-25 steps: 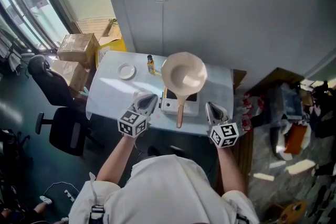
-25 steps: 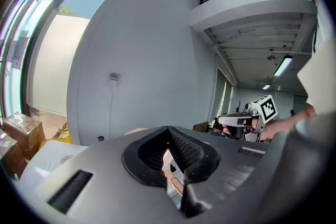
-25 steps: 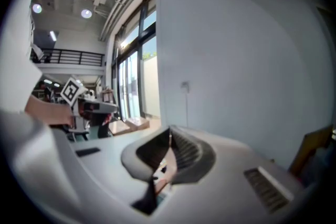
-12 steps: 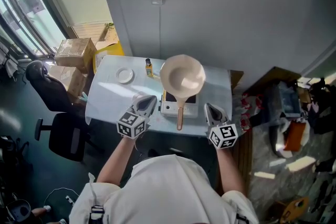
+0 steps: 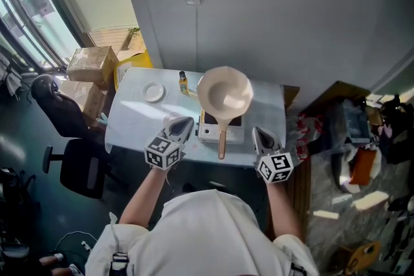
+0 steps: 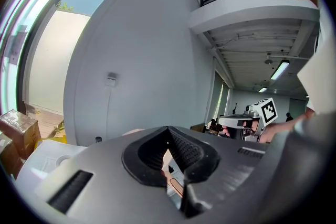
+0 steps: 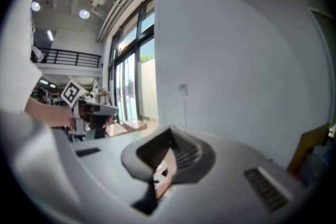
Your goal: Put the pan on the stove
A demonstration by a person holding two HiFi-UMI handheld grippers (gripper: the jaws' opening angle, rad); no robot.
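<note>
In the head view a cream pan point(image 5: 225, 92) sits on the small white stove point(image 5: 221, 129), its wooden handle point(image 5: 222, 142) pointing toward me. My left gripper point(image 5: 179, 128) hovers shut and empty just left of the stove's front. On the other side, the right gripper point(image 5: 264, 138) is shut and empty near the table's front right corner. Neither one touches the pan. In the left gripper view the jaws point(image 6: 169, 153) meet with nothing between them; the right gripper view shows its jaws point(image 7: 167, 159) likewise together.
A white table point(image 5: 132, 114) carries a small white dish point(image 5: 154, 92) and a little bottle point(image 5: 184, 82) left of the stove. Cardboard boxes point(image 5: 90, 65) and an office chair point(image 5: 79, 158) stand to the left, clutter point(image 5: 356, 139) lies on the floor at right. A grey wall rises behind.
The view has shifted slightly; both grippers hold almost the same places near the table's front edge. The pan stays on the stove.
</note>
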